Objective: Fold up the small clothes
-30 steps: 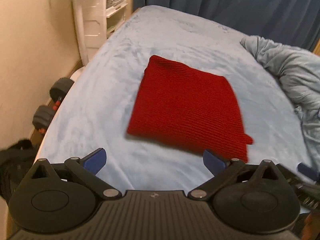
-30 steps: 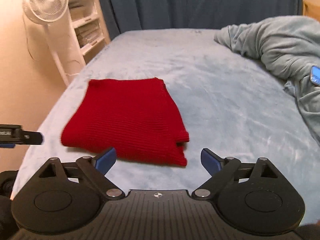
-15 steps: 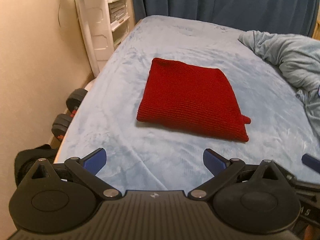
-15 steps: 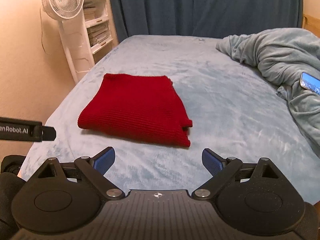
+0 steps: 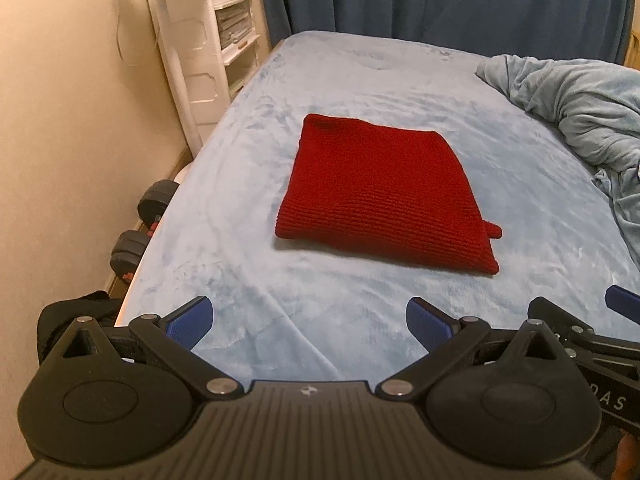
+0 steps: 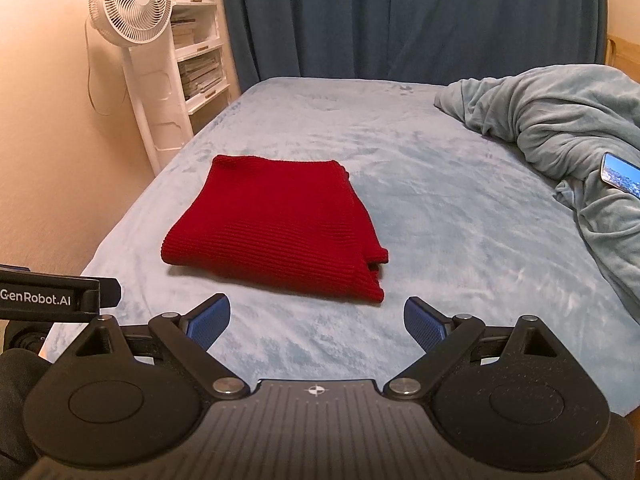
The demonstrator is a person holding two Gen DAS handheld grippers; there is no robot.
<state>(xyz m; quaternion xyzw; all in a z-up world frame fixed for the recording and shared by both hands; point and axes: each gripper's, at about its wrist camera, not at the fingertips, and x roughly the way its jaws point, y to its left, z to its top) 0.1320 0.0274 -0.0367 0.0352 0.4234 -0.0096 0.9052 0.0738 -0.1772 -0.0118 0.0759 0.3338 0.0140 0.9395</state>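
A red knitted garment [image 5: 384, 196] lies folded into a flat rectangle on the light blue bed [image 5: 248, 216]; in the right wrist view the red garment [image 6: 280, 228] shows a small flap sticking out at its near right corner. My left gripper [image 5: 308, 320] hovers open above the near bed edge, well short of the garment, nothing between its blue pads. My right gripper [image 6: 316, 320] is open too, just in front of the garment's near edge. The right gripper's fingertip [image 5: 624, 308] shows at the right edge of the left wrist view.
A bunched grey-blue blanket [image 6: 560, 128] fills the bed's right side, with a phone [image 6: 620, 172] lying on it. A white standing fan [image 6: 136, 12] and shelves [image 6: 200, 68] stand at the left wall. Dumbbells [image 5: 144, 220] lie on the floor beside the bed. Dark curtains hang behind.
Both grippers have pulled back and risen away from the garment, so it looks smaller and farther. The garment itself lies still and folded.
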